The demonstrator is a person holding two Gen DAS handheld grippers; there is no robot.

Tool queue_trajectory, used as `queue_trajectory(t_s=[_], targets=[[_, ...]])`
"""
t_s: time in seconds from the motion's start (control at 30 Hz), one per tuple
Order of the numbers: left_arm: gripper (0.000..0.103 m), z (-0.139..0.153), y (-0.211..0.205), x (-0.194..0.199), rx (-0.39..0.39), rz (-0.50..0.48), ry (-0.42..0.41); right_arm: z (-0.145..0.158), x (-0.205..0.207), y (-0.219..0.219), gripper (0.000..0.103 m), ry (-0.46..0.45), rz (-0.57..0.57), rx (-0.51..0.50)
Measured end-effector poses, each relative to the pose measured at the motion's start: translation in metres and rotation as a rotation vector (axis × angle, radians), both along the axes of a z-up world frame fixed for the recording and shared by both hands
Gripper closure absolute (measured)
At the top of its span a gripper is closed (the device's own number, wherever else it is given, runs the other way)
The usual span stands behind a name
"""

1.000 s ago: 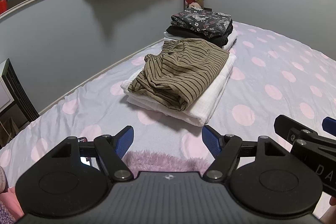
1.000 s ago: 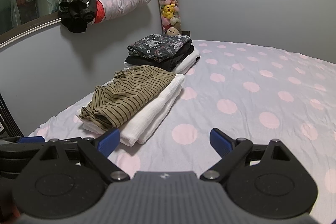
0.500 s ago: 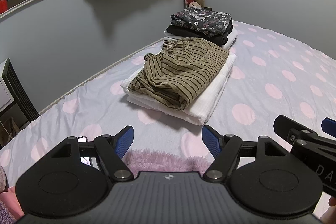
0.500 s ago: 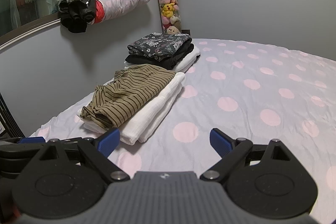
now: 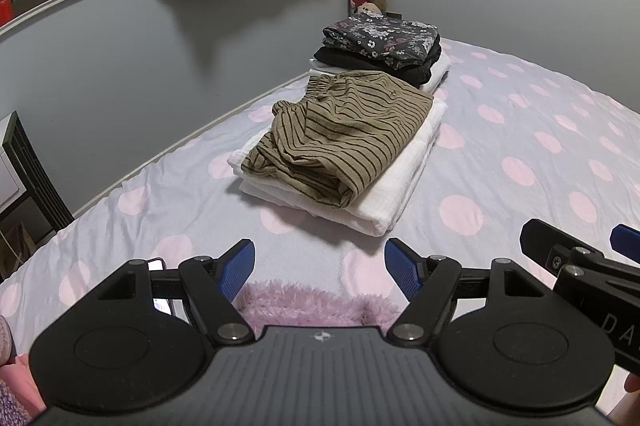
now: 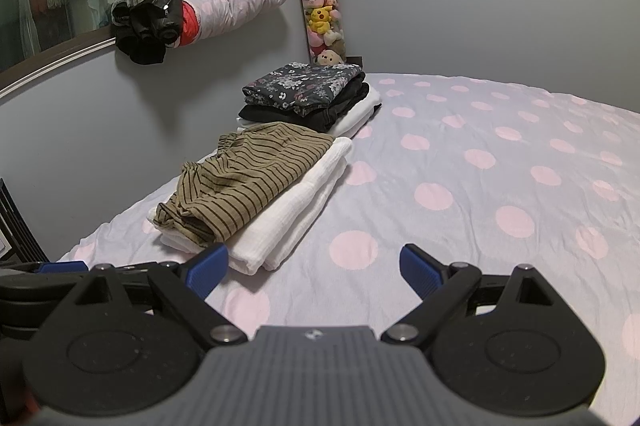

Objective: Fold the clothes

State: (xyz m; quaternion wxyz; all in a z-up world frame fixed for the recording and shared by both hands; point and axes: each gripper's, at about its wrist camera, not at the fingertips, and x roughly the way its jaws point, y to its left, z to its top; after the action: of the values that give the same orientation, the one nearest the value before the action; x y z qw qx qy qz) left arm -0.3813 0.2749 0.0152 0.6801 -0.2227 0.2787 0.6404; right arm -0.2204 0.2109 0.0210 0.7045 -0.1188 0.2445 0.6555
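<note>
Two hand-held grippers hovered low over a bed sheet [image 6: 480, 154] with pink dots. The left gripper [image 5: 319, 268] had its jaws spread wide, empty, with a fluffy purple garment [image 5: 308, 302] lying just under and between its fingers. The right gripper [image 6: 312, 266] was likewise wide open and held nothing. Ahead of both lay two piles of folded clothes: the nearer had a striped olive garment [image 5: 340, 134] on a white one [image 5: 400, 178]; the farther pile [image 6: 312, 94] had three pieces, floral on top.
</note>
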Motion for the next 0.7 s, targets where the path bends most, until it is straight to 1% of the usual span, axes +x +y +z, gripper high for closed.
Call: queue_trajectory(t_s=[0.7], targets=[[0.018, 0.0002, -0.0004, 0.0030, -0.005, 0.002, 0.004, -0.0015, 0.0004, -0.0020, 0.009, 0.012, -0.004, -0.002]])
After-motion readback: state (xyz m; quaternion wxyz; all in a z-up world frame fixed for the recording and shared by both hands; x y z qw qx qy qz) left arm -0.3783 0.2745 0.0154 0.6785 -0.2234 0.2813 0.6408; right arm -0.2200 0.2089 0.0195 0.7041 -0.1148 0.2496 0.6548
